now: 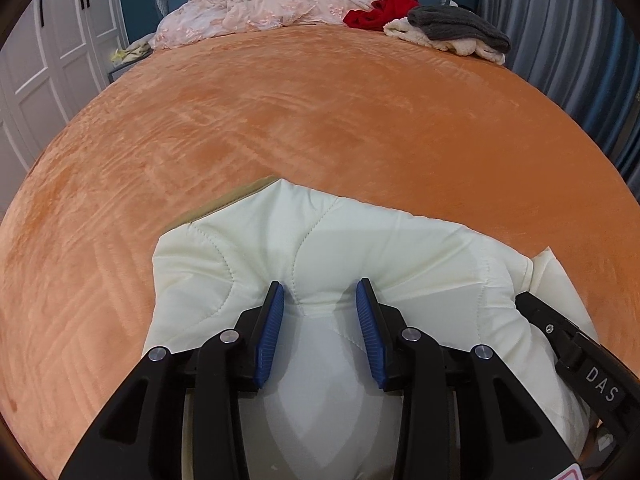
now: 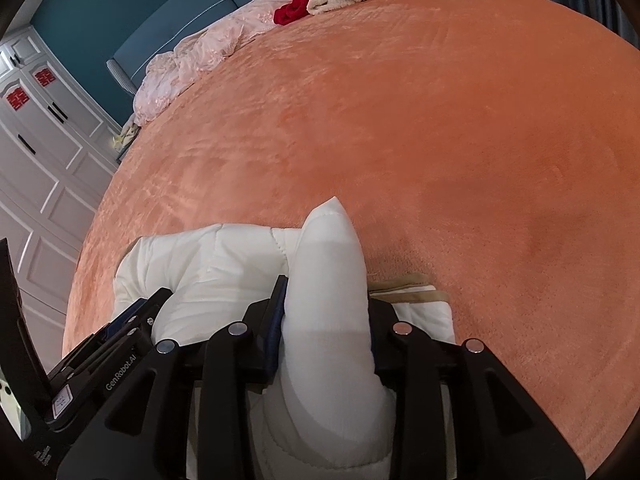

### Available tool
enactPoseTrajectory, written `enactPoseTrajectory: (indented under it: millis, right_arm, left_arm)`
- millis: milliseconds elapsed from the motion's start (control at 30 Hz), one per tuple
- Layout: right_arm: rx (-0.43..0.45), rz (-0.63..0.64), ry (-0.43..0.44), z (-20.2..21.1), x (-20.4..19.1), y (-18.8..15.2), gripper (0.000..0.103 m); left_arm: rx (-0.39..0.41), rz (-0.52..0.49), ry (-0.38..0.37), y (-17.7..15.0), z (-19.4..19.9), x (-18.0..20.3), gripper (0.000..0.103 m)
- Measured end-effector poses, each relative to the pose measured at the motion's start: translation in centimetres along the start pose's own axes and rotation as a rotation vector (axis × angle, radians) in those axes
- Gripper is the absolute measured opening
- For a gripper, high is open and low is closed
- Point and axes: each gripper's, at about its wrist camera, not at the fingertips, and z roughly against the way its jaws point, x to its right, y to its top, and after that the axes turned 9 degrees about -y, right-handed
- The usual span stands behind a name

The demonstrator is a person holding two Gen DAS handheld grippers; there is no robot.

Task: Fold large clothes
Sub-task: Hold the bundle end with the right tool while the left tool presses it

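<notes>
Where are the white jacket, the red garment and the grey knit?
white jacket (image 1: 360, 240), left wrist view, quilted top panel.
red garment (image 1: 384, 10), left wrist view, middle of the heap.
grey knit (image 1: 460, 24), left wrist view, upper surface.

- The padded garment (image 1: 360, 240) lies on the bed (image 1: 320, 120) at its near edge.
- The left tool (image 1: 320, 296) is over the garment's middle; the right tool (image 2: 326, 292) is beside it, with a fold between its jaws.
- At the bed's far end lies a crumpled cover (image 1: 248, 12); a pile of clothes (image 1: 440, 24) is to its right.
- A wardrobe (image 1: 48, 60) stands left of the bed.
</notes>
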Motion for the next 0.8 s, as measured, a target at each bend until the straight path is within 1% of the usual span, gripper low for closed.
enactPoseTrajectory:
  millis: [567,800]
  right_arm:
    - [0.029,-0.01,0.011,-0.07,0.13,-0.59,0.03]
    - [0.041,-0.02,0.024,0.48,0.4,-0.63,0.031]
  left_arm:
    - [0.018,-0.022,0.04,-0.31,-0.57,0.6,0.036]
    - [0.016,-0.021,0.039,-0.24,-0.45,0.71,0.036]
